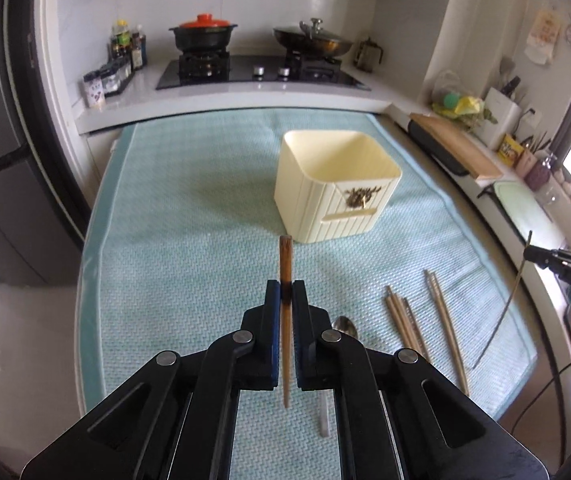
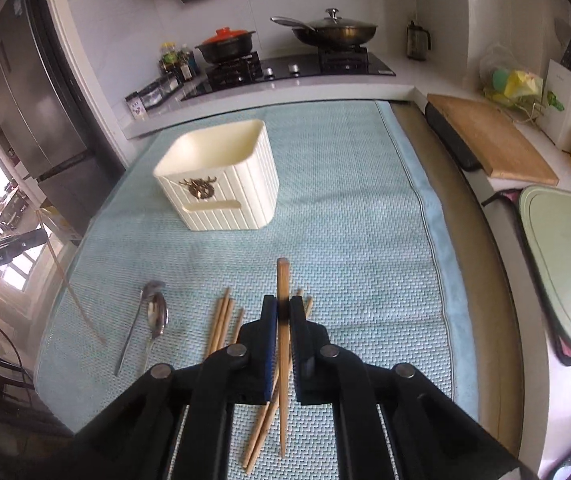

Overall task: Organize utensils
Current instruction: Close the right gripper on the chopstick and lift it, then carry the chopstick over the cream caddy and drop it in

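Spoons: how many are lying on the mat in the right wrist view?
2. Both lie on the blue mat, left of the loose chopsticks: a metal-handled spoon and a clear-handled spoon, bowls overlapping. None seems hidden.

Cream ribbed bin [image 1: 337, 184] upright, empty, on the mat. Loose wooden chopsticks [image 1: 405, 320] and two metal spoons [image 2: 155, 316] lie flat nearer. One chopstick [image 1: 285, 280] clamped in each gripper.

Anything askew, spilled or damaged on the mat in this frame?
Nothing spilled or damaged. The cream holder stands upright on the blue mat. The loose chopsticks lie fanned rather than aligned, beside two spoons, as expected mid-sorting.
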A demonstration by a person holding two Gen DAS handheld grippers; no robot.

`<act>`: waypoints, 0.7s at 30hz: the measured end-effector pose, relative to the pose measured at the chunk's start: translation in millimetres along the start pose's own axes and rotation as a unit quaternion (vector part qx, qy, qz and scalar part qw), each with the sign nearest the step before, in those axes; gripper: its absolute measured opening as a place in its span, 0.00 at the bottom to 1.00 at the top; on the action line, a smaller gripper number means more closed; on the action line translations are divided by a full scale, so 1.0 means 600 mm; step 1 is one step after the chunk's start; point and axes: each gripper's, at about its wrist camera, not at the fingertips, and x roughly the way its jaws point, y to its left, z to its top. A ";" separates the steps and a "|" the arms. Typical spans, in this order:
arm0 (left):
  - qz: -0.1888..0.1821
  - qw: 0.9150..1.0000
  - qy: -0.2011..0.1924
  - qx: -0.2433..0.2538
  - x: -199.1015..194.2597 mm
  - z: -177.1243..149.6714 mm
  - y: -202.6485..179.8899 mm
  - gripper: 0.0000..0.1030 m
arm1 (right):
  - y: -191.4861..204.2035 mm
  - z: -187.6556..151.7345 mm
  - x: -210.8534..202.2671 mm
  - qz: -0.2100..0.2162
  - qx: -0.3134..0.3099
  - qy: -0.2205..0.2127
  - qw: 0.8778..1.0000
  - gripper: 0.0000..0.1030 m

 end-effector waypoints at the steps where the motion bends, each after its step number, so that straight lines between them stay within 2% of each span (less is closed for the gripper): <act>1: -0.003 1.000 -0.009 -0.002 -0.013 0.004 0.001 0.03 | 0.002 0.003 -0.017 0.001 -0.005 -0.012 1.000 0.06; 5: -0.009 0.999 -0.041 -0.005 -0.054 0.019 -0.008 0.03 | 0.023 0.001 -0.070 0.003 -0.025 -0.056 0.998 0.06; 11: -0.015 0.998 -0.063 0.002 -0.070 0.048 -0.024 0.03 | 0.061 0.028 -0.096 0.007 -0.048 -0.098 0.994 0.06; 21: -0.025 0.995 -0.094 0.013 -0.076 0.127 -0.052 0.03 | 0.110 0.119 -0.111 0.024 -0.064 -0.154 0.986 0.06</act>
